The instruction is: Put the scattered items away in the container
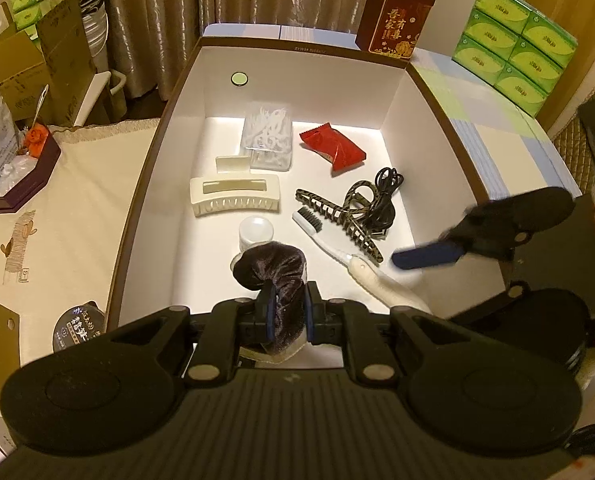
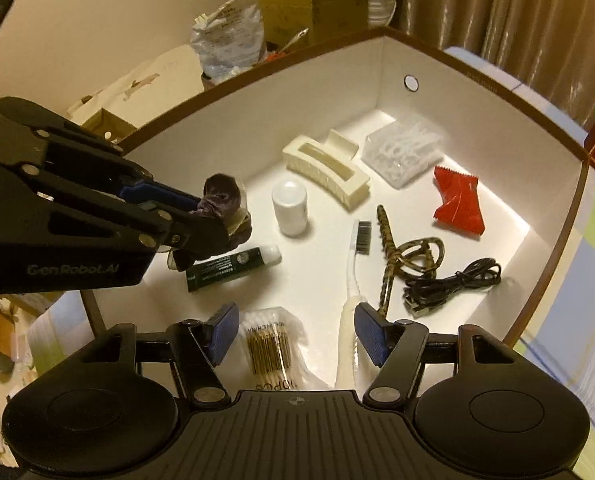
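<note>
The left claw (image 2: 195, 210) is clamped tight on a dark velvet scrunchie (image 1: 275, 270), held above the near end of the box (image 1: 437, 92), just over the white jar (image 2: 290, 208) and the green tube (image 2: 233, 268). The right claw (image 2: 295, 334) stands well open with nothing between its pads; a packet of cotton swabs (image 2: 271, 346) lies right under it on the box floor, and the toothbrush (image 2: 355, 280) handle runs past its right pad.

The box is already crowded: two hair clips (image 1: 235, 196), a cable (image 2: 453, 284), a red sachet (image 2: 459, 200), a floss case (image 1: 267, 140).

The worry is the drop. If the scrunchie is let go here it could land on the jar and tip it, or catch on the pads, since the soft fabric is bunched deep between them. I can't quite tell how much clearance there is above the jar. The right claw, lifting out, might snag the swab packet's wrapper or nudge the toothbrush.
</note>
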Demonstrator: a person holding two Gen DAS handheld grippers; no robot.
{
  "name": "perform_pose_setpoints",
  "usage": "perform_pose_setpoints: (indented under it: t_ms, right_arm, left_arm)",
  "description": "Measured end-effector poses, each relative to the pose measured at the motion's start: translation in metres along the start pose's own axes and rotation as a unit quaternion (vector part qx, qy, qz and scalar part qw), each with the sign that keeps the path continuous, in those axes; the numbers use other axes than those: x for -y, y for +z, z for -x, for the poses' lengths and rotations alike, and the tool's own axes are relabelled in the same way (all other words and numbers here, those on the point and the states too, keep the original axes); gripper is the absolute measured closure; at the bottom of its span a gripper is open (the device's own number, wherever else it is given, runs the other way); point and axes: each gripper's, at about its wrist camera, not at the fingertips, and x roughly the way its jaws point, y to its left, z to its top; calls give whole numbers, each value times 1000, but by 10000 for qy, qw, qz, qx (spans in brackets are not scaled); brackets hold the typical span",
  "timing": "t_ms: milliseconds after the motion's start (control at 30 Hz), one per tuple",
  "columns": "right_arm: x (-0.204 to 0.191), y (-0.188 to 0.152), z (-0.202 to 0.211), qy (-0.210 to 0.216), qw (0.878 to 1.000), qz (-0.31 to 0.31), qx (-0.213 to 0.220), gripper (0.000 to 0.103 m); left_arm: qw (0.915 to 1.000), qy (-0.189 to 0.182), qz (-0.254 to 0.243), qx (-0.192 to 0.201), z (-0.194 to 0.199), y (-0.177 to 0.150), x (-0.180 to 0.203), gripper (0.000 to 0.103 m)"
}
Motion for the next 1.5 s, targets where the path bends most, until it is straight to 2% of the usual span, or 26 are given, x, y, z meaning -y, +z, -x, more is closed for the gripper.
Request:
perform_pose_setpoints:
  t_ms: [333, 400, 467, 567, 600, 667, 800, 900, 1000, 1167, 1500]
  right_arm:
    - [-2, 2, 16, -273, 9991, 319, 68, 22]
    - [-4, 2, 19, -326, 9986, 395, 92, 16]
    - [-7, 0, 22, -415, 9977, 517, 138, 10]
    - [-10, -4, 27, -455, 9967, 634, 201, 8]
    - [-10, -5, 29, -452, 9967, 636, 223, 7]
    - [-10, -7, 32, -451, 9968, 610, 263, 6]
    - [-12, -12, 40, -453, 9964, 613, 368, 4]
    - [-14, -17, 49, -421, 9959, 616, 507, 2]
    - [-13, -22, 58, -387, 9959, 531, 618, 2]
    - [-13, -31, 73, -444, 9949, 428, 798, 2]
    - [-8, -55, 99, -510, 9930, 282, 1023, 2]
  left_arm:
    - [9997, -158, -65, -188, -8, -1, 2, 90]
    - [9996, -164, -39, -220, -10, 0, 2, 85]
    - [9996, -155, -25, -235, -10, 0, 3, 70]
    - [9997, -102, 8, -201, -8, 1, 3, 58]
    - [9998, -92, 23, -197, -7, 1, 3, 56]
    - [9998, -36, 72, -187, -5, 1, 3, 43]
    - [9998, 57, 163, -142, 2, 1, 3, 37]
    - [9995, 152, 269, -69, 11, 0, 3, 29]
    - [9991, 254, 353, 32, 22, -1, 4, 27]
    - [9971, 523, 522, 175, 39, -5, 8, 19]
    - [9925, 936, 681, 401, 66, -21, 38, 15]
